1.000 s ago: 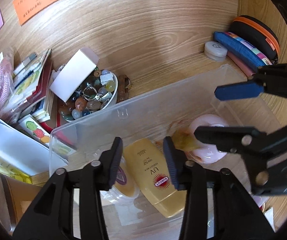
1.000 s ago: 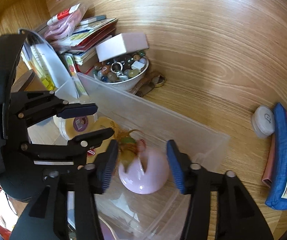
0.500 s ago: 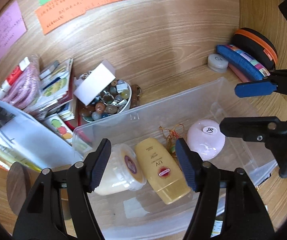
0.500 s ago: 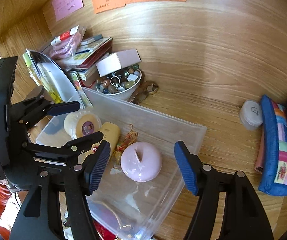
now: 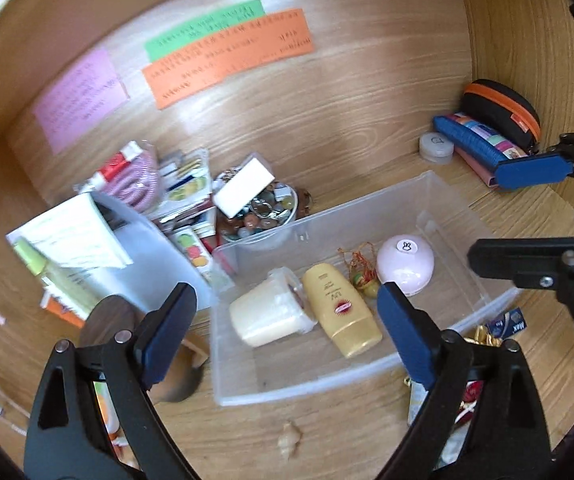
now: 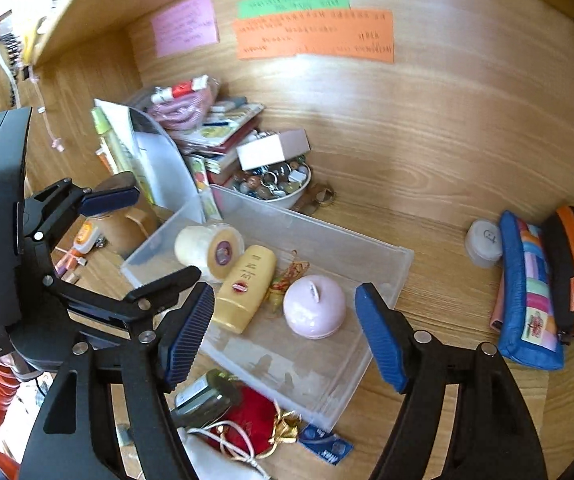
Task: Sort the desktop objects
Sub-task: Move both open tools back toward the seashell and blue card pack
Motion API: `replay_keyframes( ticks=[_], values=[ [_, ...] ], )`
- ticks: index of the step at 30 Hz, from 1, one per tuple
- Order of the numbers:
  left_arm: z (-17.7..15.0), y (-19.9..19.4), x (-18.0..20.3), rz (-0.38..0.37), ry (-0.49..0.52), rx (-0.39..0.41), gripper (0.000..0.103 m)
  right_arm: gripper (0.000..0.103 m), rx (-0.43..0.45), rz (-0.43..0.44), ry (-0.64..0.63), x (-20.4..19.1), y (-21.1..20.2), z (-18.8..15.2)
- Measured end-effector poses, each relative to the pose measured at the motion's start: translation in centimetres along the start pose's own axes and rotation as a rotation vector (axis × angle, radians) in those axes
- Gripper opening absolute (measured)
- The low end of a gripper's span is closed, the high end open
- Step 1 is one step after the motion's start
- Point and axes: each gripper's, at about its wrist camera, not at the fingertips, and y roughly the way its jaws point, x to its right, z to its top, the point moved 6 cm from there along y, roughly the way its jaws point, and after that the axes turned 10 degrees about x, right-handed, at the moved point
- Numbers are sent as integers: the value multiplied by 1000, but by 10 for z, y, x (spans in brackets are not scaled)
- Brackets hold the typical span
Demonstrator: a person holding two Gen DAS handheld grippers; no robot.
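Left wrist view: the left gripper [image 5: 285, 312] stands released, its blue pads wide apart and nothing between them; its jaws have just been opening. A second ago those pads sat low inside the clear bin [image 5: 439, 196], flanking the yellow tube [image 5: 339, 312]. Now the gripper hangs above the bin's near edge and the whole bin is in sight. The tube lies flat on the bin floor, touching a cream jar [image 5: 265, 314] on its side. Beside the tube sits a small charm [image 5: 361, 272], then a pink dome [image 5: 405, 266].

Right wrist view: the right gripper [image 6: 285, 336] is also released and empty, its jaws just opened wider. A second ago its pads bracketed the pink dome [image 6: 314, 306] closely; now the dome rests free on the bin floor, clear of both pads, and the gripper is higher and farther back. More of the desk [image 6: 427, 160] shows than before: coloured notes [image 6: 313, 34] on the back wall, a bowl of beads [image 6: 275, 186] behind the bin [image 6: 327, 232], and a blue pouch [image 6: 527, 292] well apart at the right.
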Motion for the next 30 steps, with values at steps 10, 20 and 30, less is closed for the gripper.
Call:
replay_keyframes(
  ticks=[10, 20, 30],
  values=[
    [-18, -45, -29, 47, -77, 27, 102, 80, 86, -37, -60, -23, -55, -9],
    [-88, -33, -54, 43, -142, -111, 102, 80, 111, -125, -74, -8, -75, -57],
    [-146, -9, -50, 10, -157, -224, 102, 78, -28, -163, -79, 22, -37, -120]
  ],
)
